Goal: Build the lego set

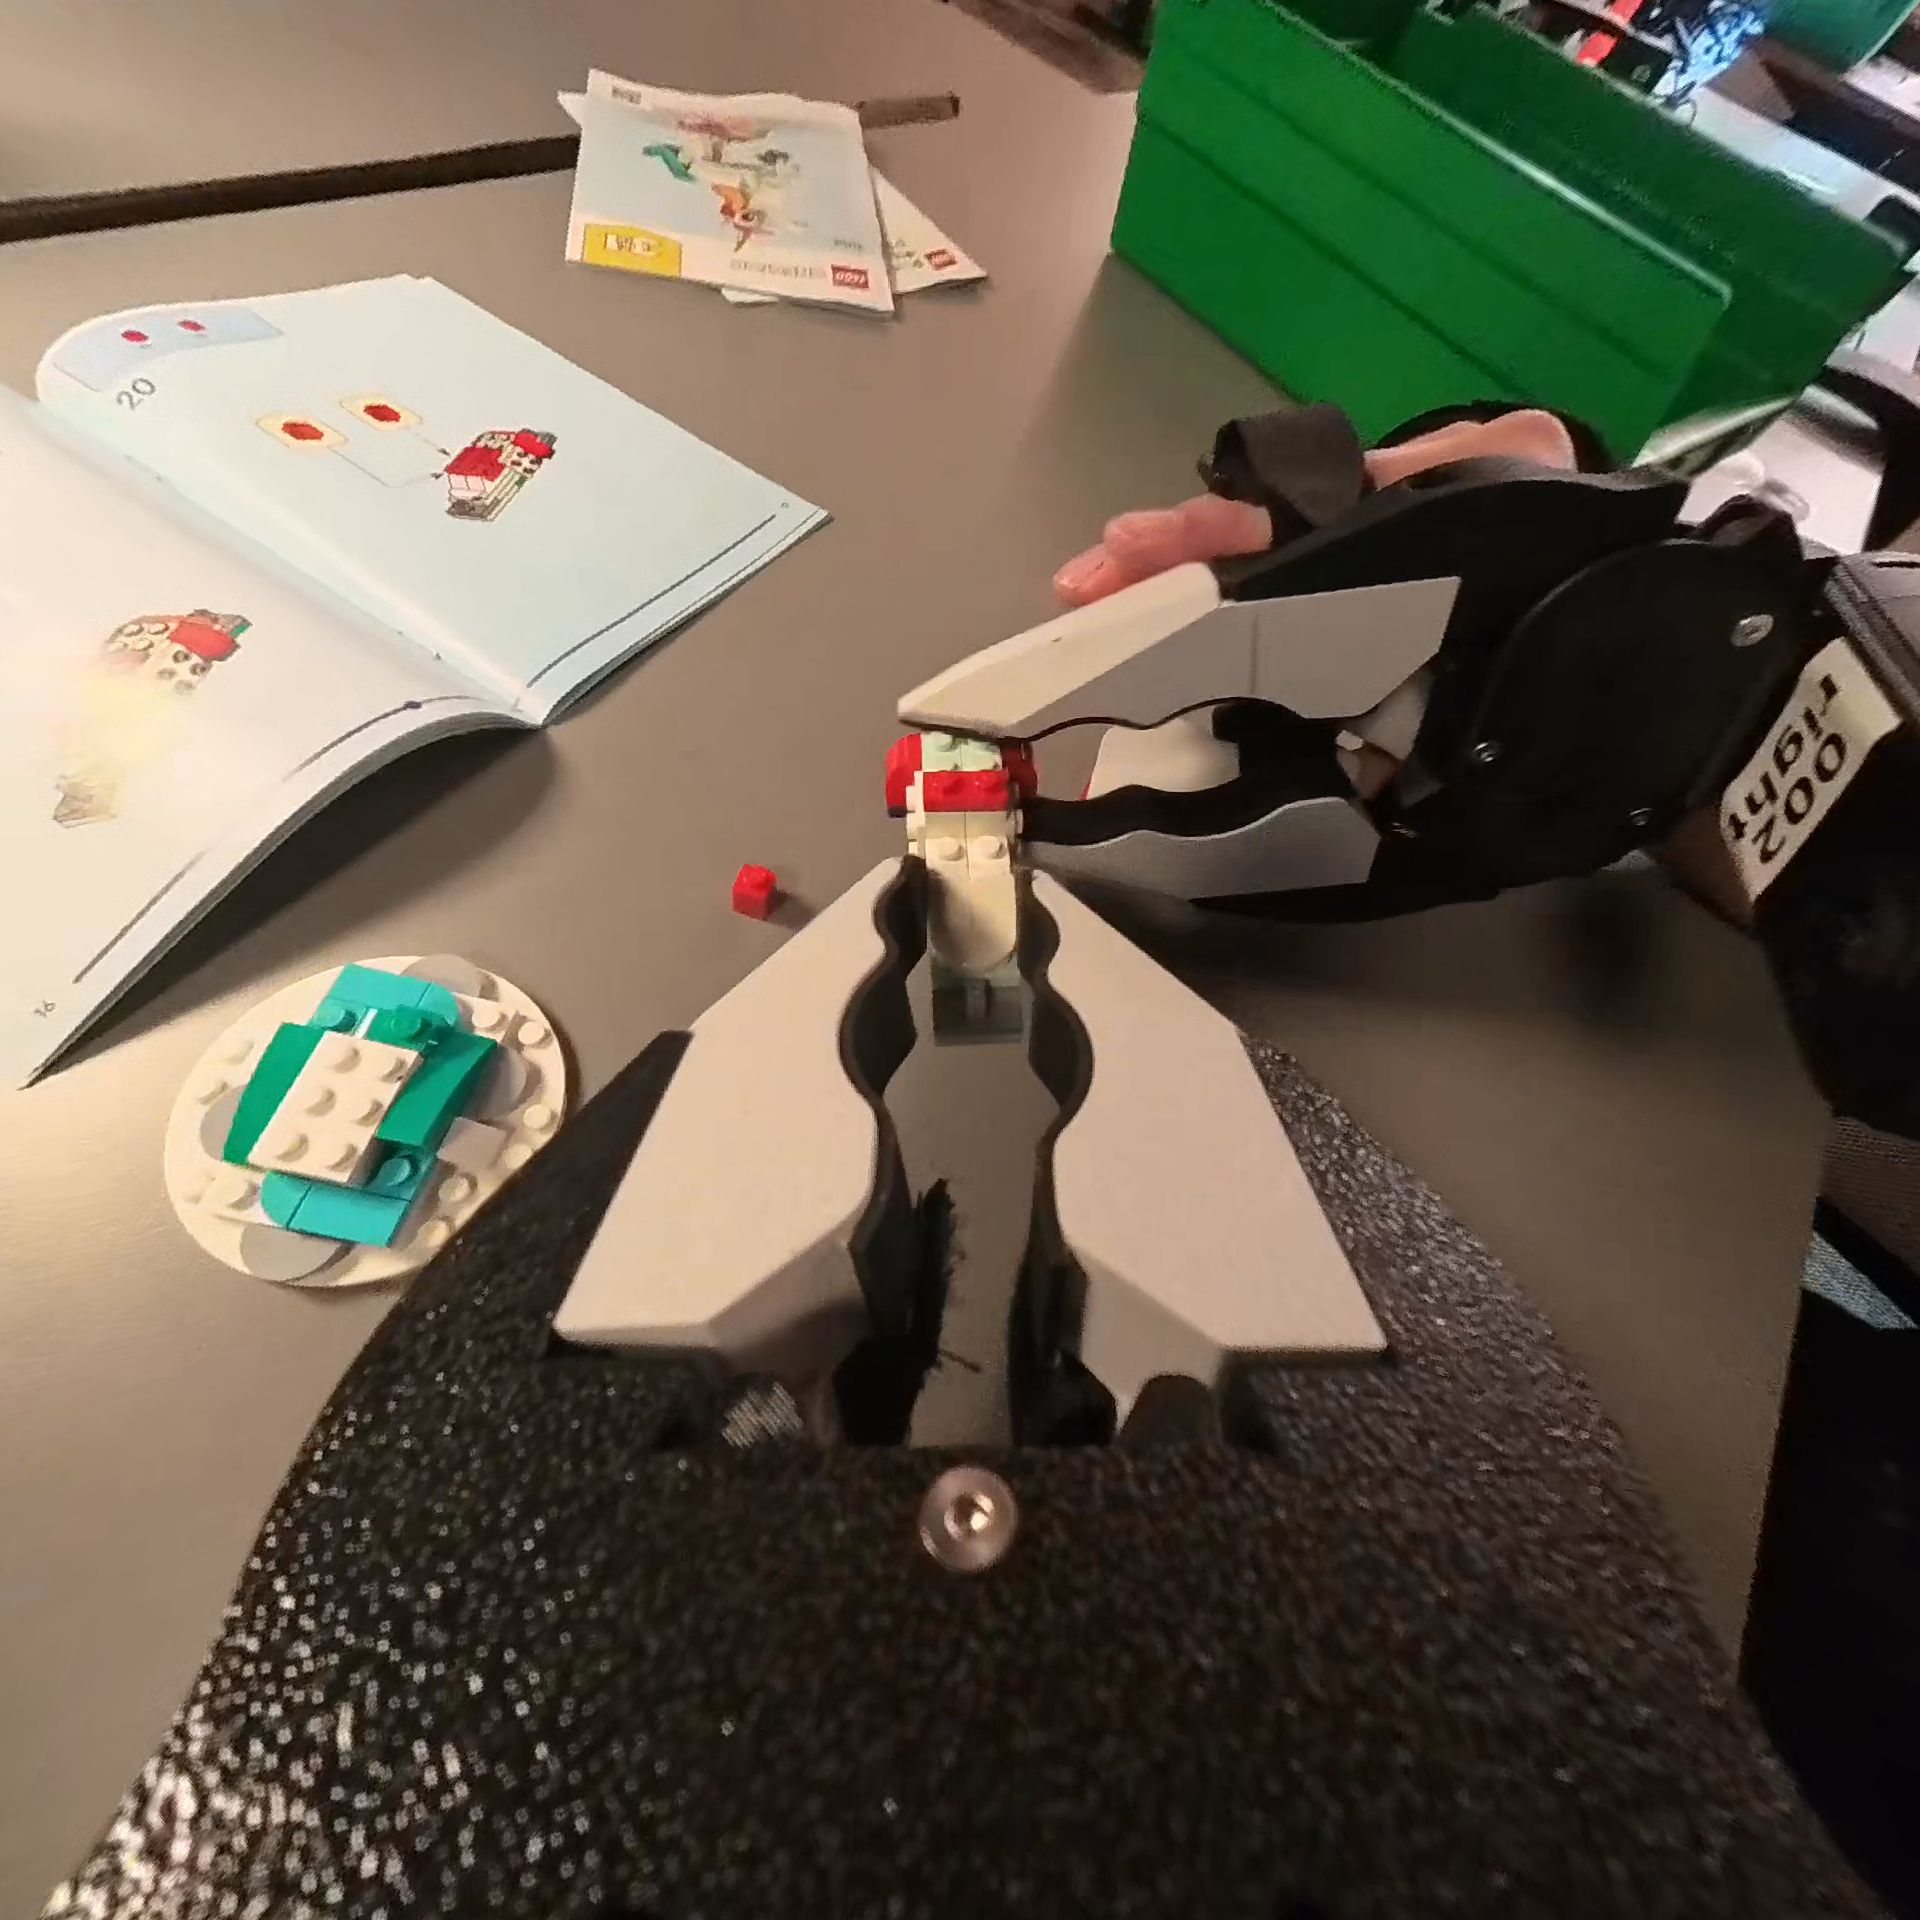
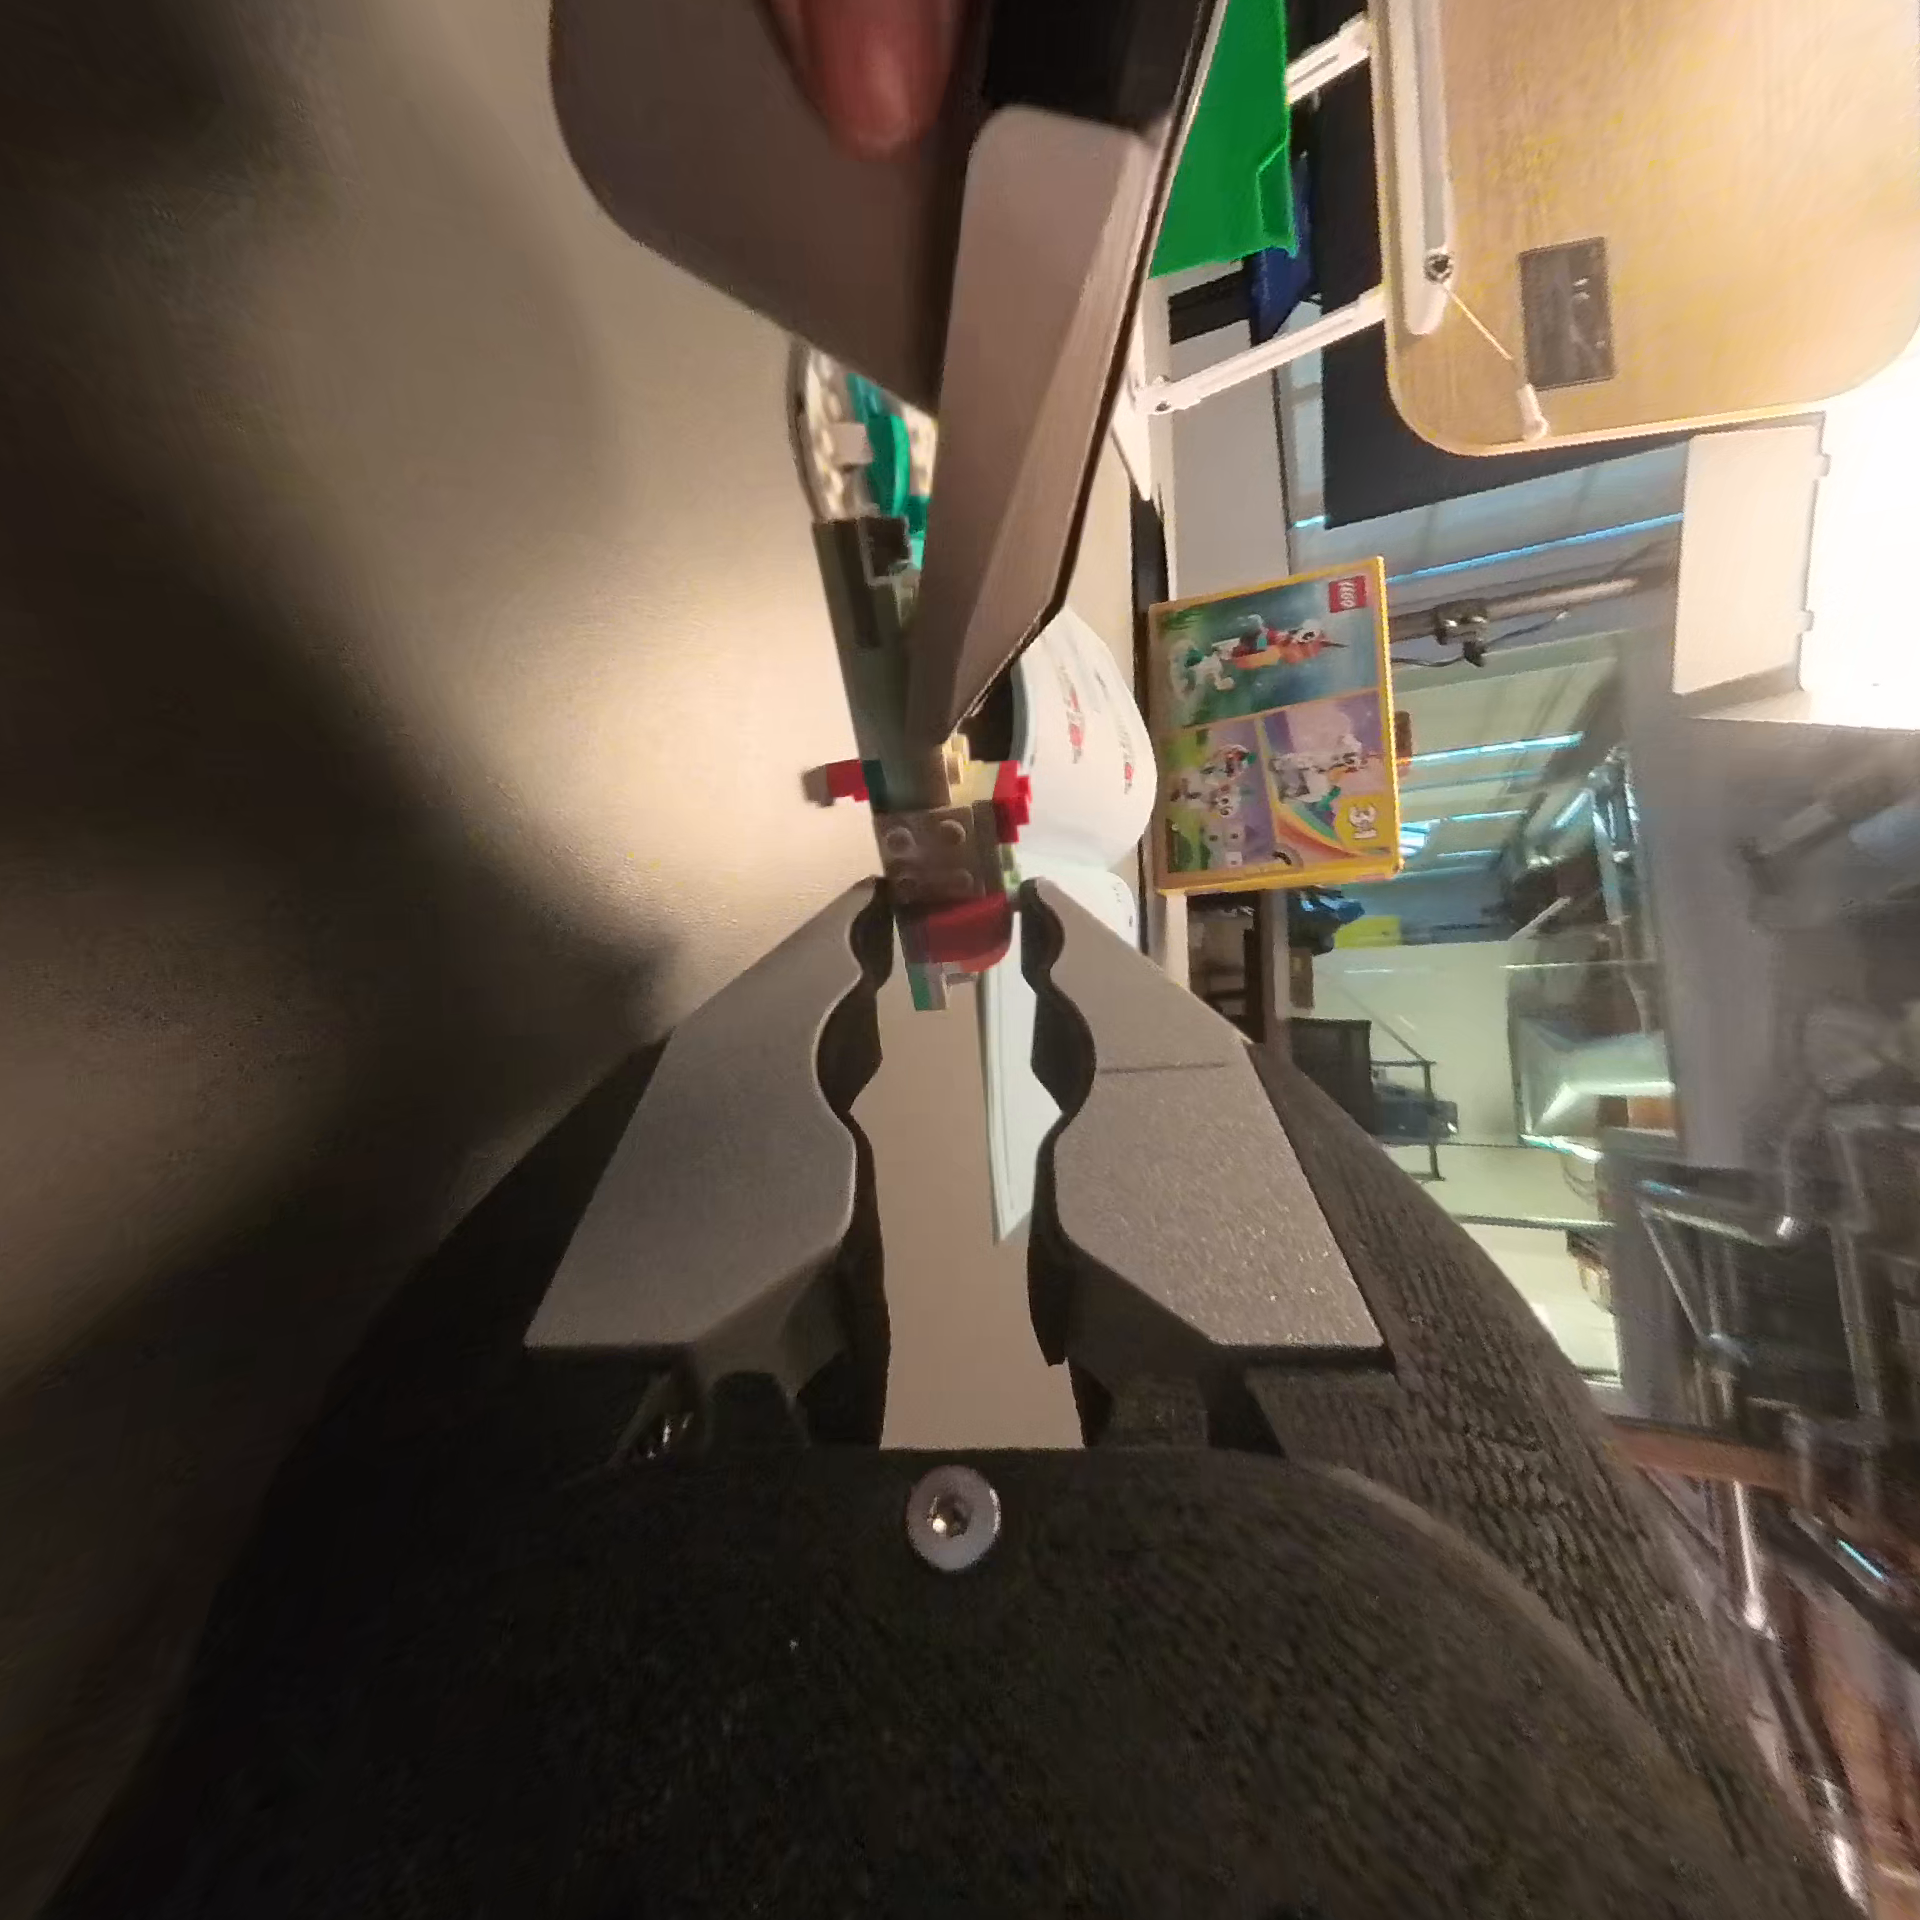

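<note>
left wrist view puts the small lego model at the centre, held off the grey table: a white and pale-green body with red pieces at its top. the left gripper pinches its lower white part, and the right gripper, coming in from the model's right, closes its fingers over the red top, apparently pressing a piece on; the contact is too crowded to be sure.

going by this, the build is mid-way. the model has a body and several red parts, and a loose red brick lies on the table just left of the model, not yet fitted. further left and nearer the camera sits a round white plate with teal and green pieces, a separate sub-build not yet joined.

beyond the model to the left, an open instruction booklet shows red parts going on, with printed step and page numbers. behind it lie more booklets bearing a red brand logo. a green bin stands behind the model to the right. the right gripper carries a white label.

right wrist view shows the set's yellow-edged box past the model.
</note>
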The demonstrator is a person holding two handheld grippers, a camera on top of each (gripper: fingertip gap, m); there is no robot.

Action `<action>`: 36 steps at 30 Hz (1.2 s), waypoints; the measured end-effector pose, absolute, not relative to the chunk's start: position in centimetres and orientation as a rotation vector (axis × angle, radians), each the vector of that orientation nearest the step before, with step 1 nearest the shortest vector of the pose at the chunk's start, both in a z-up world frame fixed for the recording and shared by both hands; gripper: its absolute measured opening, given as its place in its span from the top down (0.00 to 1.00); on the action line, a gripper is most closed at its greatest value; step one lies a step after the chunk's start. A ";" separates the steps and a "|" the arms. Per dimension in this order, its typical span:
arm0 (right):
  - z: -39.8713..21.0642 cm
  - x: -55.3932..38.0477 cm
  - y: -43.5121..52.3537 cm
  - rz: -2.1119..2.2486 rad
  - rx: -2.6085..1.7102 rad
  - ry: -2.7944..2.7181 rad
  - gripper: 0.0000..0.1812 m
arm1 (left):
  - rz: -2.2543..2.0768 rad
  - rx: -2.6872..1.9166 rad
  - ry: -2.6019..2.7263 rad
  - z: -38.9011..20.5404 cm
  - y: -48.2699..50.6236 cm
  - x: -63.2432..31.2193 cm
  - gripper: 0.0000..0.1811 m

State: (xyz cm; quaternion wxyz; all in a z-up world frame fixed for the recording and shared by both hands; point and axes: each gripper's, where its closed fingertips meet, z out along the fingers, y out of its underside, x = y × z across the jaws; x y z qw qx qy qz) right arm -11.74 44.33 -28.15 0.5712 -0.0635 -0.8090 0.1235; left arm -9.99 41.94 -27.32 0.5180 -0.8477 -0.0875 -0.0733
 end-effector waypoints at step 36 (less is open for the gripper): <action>-25.2 -10.2 44.9 0.426 -0.128 -1.834 0.88 | 1.315 -1.349 0.952 -24.1 41.5 -8.5 0.90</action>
